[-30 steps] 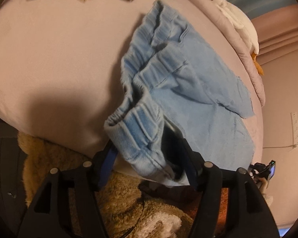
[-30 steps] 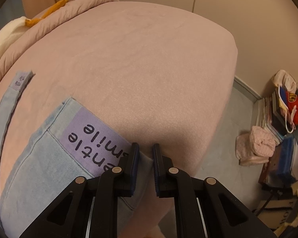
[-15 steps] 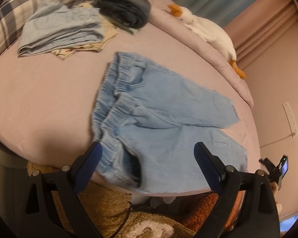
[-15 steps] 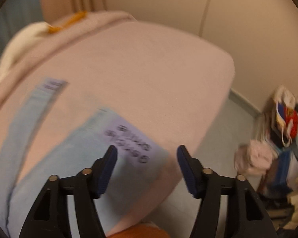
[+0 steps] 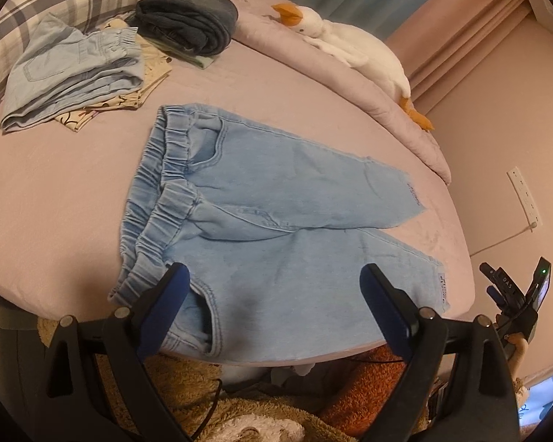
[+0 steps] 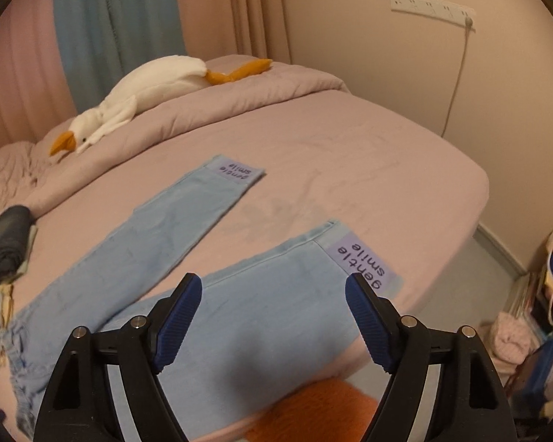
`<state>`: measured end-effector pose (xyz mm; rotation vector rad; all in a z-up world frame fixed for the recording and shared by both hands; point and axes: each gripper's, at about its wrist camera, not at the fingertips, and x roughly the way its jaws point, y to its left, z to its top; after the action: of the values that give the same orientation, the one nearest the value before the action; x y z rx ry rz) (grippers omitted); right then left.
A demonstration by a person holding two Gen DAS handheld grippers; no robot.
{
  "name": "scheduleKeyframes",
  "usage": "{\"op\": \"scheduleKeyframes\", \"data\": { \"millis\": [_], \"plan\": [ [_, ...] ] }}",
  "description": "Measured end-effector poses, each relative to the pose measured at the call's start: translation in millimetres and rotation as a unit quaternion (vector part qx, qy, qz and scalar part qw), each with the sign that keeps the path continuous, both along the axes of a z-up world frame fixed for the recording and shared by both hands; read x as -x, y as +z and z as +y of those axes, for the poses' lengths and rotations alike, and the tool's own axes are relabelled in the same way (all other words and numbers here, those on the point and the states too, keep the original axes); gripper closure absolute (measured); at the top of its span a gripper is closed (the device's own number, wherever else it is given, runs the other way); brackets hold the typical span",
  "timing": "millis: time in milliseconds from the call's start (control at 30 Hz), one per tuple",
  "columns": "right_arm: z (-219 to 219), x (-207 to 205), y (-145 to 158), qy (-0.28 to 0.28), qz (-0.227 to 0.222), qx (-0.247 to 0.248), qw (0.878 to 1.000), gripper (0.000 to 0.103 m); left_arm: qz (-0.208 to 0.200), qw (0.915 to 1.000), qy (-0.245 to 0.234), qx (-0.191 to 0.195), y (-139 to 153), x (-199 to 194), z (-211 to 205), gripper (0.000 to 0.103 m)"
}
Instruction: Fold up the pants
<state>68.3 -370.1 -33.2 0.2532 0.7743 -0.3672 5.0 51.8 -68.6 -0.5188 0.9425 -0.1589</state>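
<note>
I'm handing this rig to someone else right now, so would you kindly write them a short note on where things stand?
Left gripper: open, holding nothing, hovering over the waistband end of the light blue jeans.
Right gripper: open, holding nothing, above the near leg by its "gentle smile" cuff patch.
The jeans lie spread flat on the pink bed sheet, legs apart in a V, near edge at the mattress edge.
Done: jeans laid out. A folded pile and dark rolled pants sit near the plaid pillow.
Left: no fold made yet; probably bring one leg over the other, then fold lengthwise.
</note>
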Motion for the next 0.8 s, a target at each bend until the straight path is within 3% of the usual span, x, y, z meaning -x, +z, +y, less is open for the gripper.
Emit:
{"op": "scheduleKeyframes", "data": {
  "millis": [367, 600, 800],
  "plan": [
    [41.3, 6.4, 11.9, 0.060, -0.020, 0.014, 0.998, 0.022, -0.004, 0.9997, -0.022, 0.001, 1.5, -3.5, -12.5, 0.009],
    [55.1, 9.0, 13.0, 0.067, -0.016, 0.048, 0.996, 0.022, 0.002, 0.9996, -0.030, -0.003, -2.5, -5.9, -17.7, 0.009],
    [54.1, 10.2, 15.8, 0.056, -0.021, 0.034, 0.998, 0.022, 0.005, 0.9996, -0.028, 0.002, -4.9, -6.0, -17.0, 0.009]
  ]
}}
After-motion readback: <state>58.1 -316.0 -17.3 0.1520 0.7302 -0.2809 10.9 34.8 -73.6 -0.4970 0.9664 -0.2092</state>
